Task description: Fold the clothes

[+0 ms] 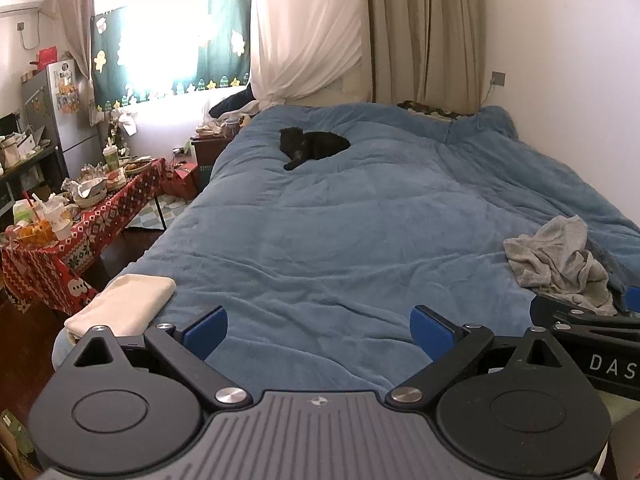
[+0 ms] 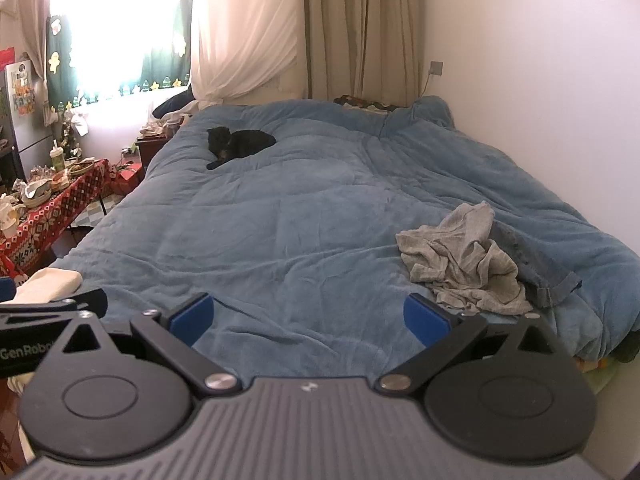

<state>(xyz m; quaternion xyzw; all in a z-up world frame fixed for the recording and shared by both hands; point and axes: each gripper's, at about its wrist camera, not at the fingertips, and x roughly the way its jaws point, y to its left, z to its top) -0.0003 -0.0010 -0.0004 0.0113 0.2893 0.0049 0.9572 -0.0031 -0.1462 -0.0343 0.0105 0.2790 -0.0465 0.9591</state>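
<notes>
Fingers of both the left gripper (image 1: pixel 319 330) and right gripper (image 2: pixel 307 316) are held wide apart, empty, above the bed (image 2: pixel 280 240). A crumpled grey garment (image 2: pixel 460 264) lies unfolded at the right; a folded cream cloth (image 1: pixel 124 300) rests at the left edge. Grasping and spreading the grey garment seems called for.

Window glare washes out the panes behind the green curtain (image 1: pixel 224 32). Clutter on the table (image 1: pixel 100 216) is too small to identify. Denim (image 2: pixel 536 276) lies partly buried under the grey garment (image 2: pixel 460 264); the right tongs (image 1: pixel 600 320) are cut off at frame edge.
</notes>
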